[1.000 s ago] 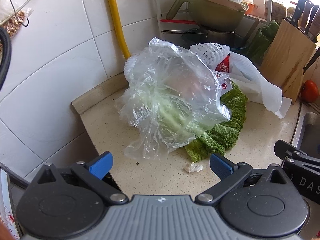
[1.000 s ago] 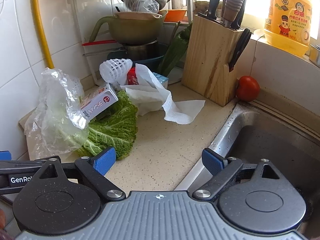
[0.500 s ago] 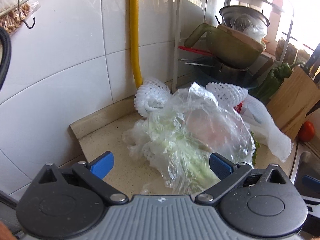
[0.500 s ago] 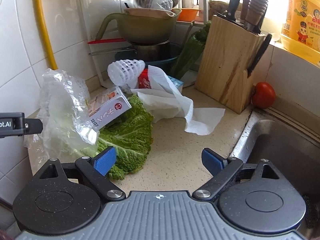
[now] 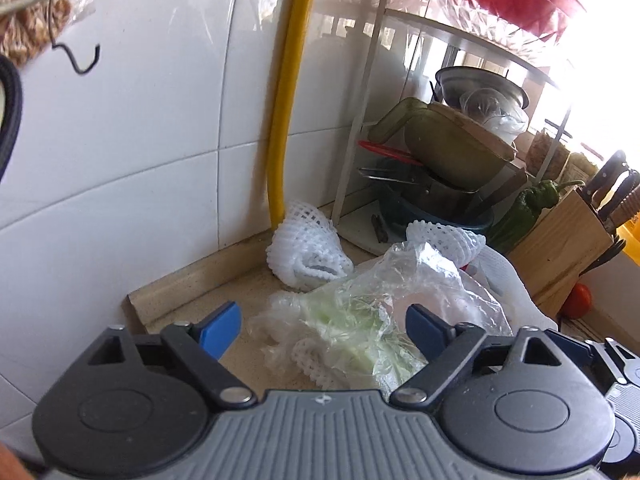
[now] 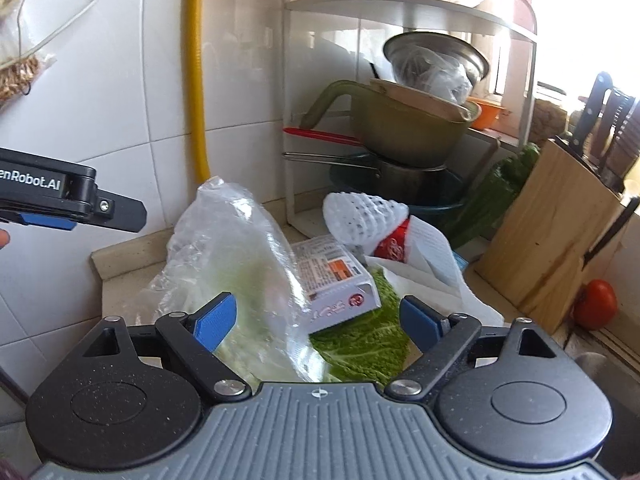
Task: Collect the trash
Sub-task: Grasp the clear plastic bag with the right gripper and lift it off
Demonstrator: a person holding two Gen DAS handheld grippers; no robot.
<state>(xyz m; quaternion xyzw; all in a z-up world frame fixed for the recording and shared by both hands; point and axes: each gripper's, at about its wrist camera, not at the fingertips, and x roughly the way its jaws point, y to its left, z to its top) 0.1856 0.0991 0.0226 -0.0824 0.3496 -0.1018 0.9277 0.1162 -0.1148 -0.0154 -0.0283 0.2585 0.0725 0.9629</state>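
We hold our left gripper (image 5: 322, 330) with its blue fingers spread wide and nothing between them, above the crumpled clear plastic bag (image 5: 372, 304) that lies on the speckled surface (image 5: 224, 288). Our right gripper (image 6: 318, 322) is likewise spread apart and empty, poised just over the same bag (image 6: 232, 248) and the green cabbage leaf (image 6: 364, 340) beside it. In the right wrist view the left gripper's black body shows at the left edge, raised above the surface and apart from the bag.

A small white carton (image 6: 336, 284) rests tilted on the leaf, against the bag. Behind it sits a white foam net (image 6: 364, 216), with a red-and-white wrapper (image 6: 394, 244) and white paper (image 6: 436, 264) just beside it. A second foam net (image 5: 306, 246) lies in the corner at the foot of the yellow pipe (image 5: 284, 120), touching the tiled wall.

Farther back, a white rack (image 6: 400, 4) holds a green bowl (image 6: 404, 128) stacked over pots. To the right stands a wooden knife block (image 6: 556, 248), with a tomato (image 6: 596, 308) just beside it.
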